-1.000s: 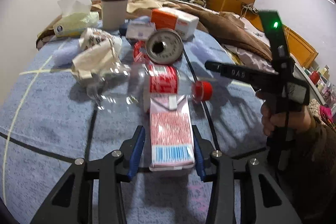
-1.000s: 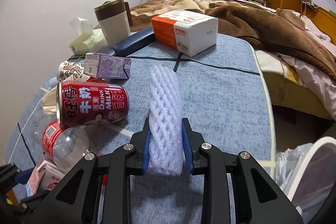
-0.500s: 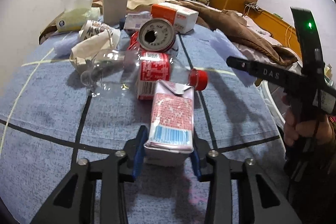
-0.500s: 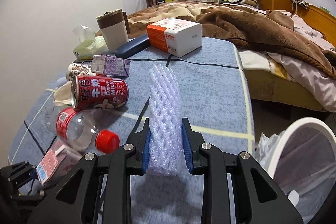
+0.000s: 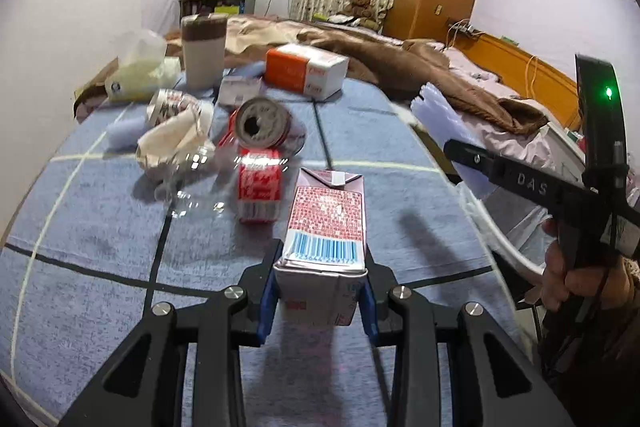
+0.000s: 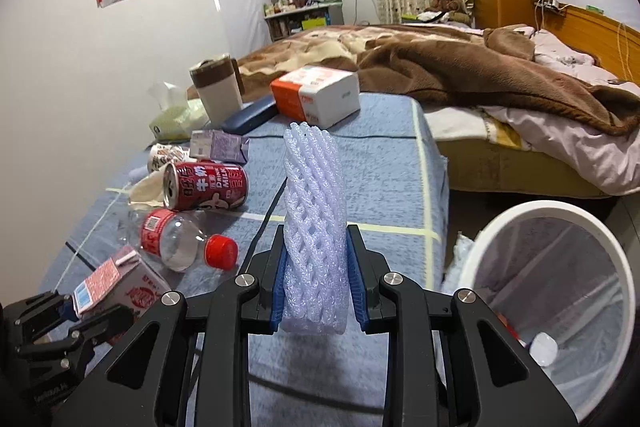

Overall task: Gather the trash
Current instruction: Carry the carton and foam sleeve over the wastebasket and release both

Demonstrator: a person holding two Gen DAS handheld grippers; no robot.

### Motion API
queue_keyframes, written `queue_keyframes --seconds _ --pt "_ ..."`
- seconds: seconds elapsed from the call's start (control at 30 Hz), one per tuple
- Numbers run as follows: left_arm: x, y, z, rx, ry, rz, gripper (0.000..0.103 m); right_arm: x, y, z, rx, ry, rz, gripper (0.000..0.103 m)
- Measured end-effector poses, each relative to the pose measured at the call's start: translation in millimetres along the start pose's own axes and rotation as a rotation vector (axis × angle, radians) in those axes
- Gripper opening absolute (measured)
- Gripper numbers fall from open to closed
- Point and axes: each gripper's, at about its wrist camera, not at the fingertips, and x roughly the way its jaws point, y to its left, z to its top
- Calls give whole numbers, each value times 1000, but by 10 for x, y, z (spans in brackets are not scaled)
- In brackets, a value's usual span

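Left wrist view, left claw [image 5: 318,301] clamping pink-and-white milk carton [image 5: 326,227], right claw [image 6: 316,285] gripping white foam fruit net [image 6: 315,223] beside white lined trash bin [image 6: 612,259].

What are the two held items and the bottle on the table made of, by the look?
White sleeve in the right tongs: soft foam netting, matte, with an open lattice weave. Carton in the left tongs: likely coated paperboard, printed, with creased folds and a barcode. Bottle: clear thin plastic, glossy and dented, red plastic cap, printed label.
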Motion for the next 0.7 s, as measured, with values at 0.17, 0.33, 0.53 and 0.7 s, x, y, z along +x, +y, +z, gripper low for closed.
queue_keyframes --seconds 0.17,0.33,0.53,0.7 --pt "-102 -197 88 49 -38 -12 36 -228 -119 -33 21 -36 -30 28" --pt "-135 -448 192 108 -71 -44 36 -439 -276 -85 45 -62 -70 28" --pt "-113 -749 291 167 -88 -93 36 -654 -482 -152 92 -89 -121 28" --pt "-42 -1008 365 211 -90 -133 36 -804 -667 -201 135 -103 -170 28"
